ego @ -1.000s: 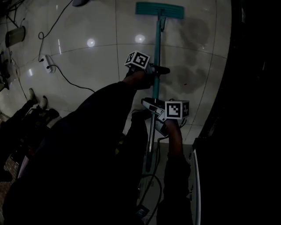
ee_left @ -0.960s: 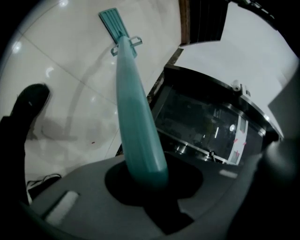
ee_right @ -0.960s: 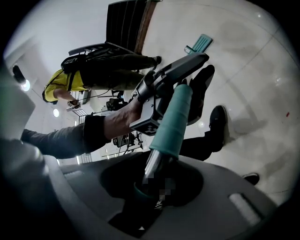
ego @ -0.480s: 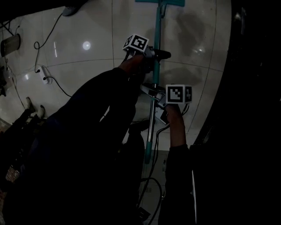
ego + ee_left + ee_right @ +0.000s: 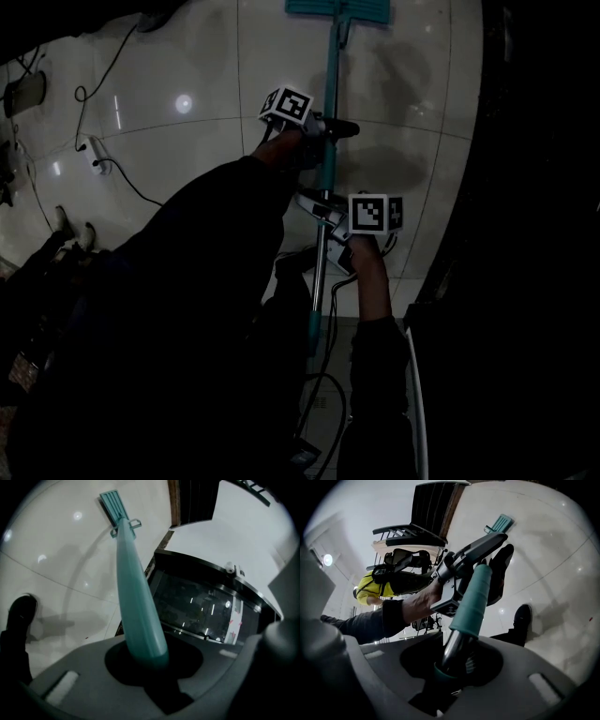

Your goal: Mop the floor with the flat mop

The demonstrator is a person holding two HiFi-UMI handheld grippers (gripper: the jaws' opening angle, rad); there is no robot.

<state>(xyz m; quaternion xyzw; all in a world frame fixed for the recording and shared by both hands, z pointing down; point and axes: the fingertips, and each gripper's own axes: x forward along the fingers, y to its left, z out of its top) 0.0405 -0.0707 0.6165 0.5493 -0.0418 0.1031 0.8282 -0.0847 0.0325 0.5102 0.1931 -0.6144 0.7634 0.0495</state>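
The flat mop (image 5: 327,84) has a narrow, ribbed, teal head (image 5: 114,506) that lies flat on the pale, glossy tiled floor (image 5: 187,141), far out in front of the person. A small wire bracket joins the head to the pole. The pole is teal along its lower stretch. Higher up it turns to bare metal (image 5: 320,272) with a teal textured sleeve (image 5: 472,602) and a teal collar. It slants back from the head toward the person's body.

The left gripper (image 5: 149,660) is clamped round the teal part of the pole, which fills the round gap between its jaws. In the head view it sits farther down the pole (image 5: 328,128). The right gripper (image 5: 452,667) grips the metal tube just at the collar, closer to the person (image 5: 324,214). The person's hand (image 5: 419,604) on the left gripper shows in the right gripper view.

Darker damp-looking patches (image 5: 412,66) mark the tiles beside the pole. A black cable (image 5: 127,155) trails across the floor to a white power strip (image 5: 91,148) toward its left edge. A dark shoe (image 5: 21,613) stands on the tiles near the pole. A dark glass-fronted cabinet (image 5: 201,606) stands along the right edge of the floor.
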